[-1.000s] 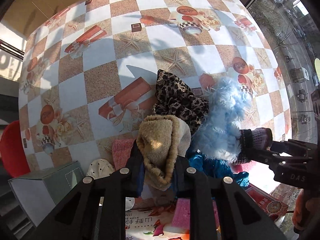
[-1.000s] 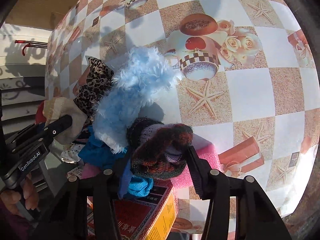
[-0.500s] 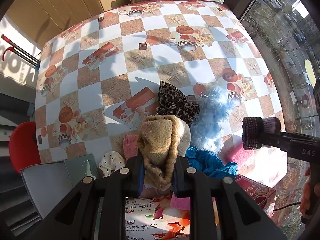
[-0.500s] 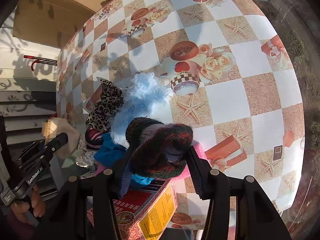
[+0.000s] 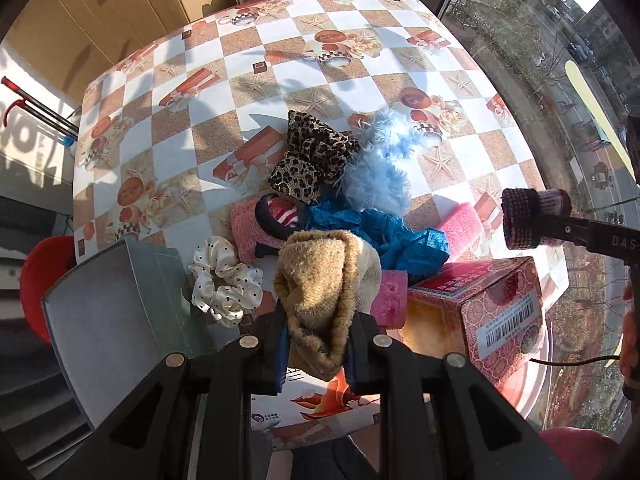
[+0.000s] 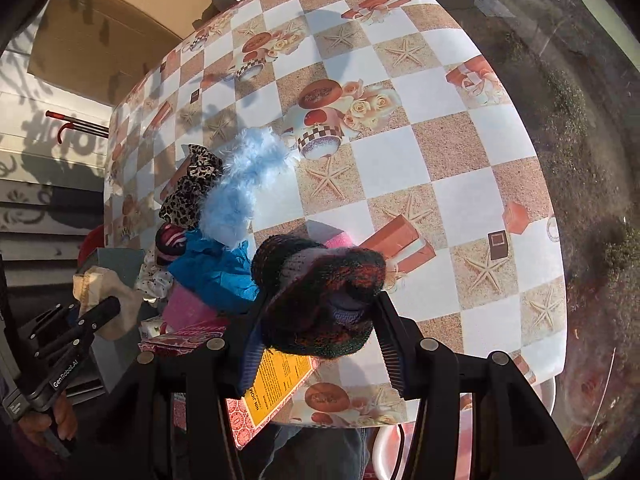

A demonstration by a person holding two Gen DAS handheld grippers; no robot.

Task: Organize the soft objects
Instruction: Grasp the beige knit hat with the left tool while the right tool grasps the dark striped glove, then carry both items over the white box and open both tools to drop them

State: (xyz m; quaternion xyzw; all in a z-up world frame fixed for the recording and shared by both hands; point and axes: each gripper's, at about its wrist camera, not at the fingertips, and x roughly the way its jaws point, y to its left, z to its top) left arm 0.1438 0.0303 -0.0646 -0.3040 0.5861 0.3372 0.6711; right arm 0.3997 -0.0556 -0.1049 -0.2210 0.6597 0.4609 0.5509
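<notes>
Both grippers have risen off the checkered tablecloth (image 5: 280, 28) since the earlier frames, each with its load; the left gripper (image 5: 318, 354) is clenched on a tan fuzzy sock (image 5: 316, 280), the right gripper (image 6: 316, 344) grasps a dark knitted sock (image 6: 320, 292). Below on the table lie a leopard-print scrunchie (image 5: 312, 160), light blue fluffy piece (image 5: 380, 168), polka-dot scrunchie (image 5: 224, 280) and red printed box (image 5: 500, 304).

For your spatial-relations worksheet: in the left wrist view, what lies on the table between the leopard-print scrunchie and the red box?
The crumpled blue cloth lies between the leopard scrunchie and the red box, as the left wrist view shows.
</notes>
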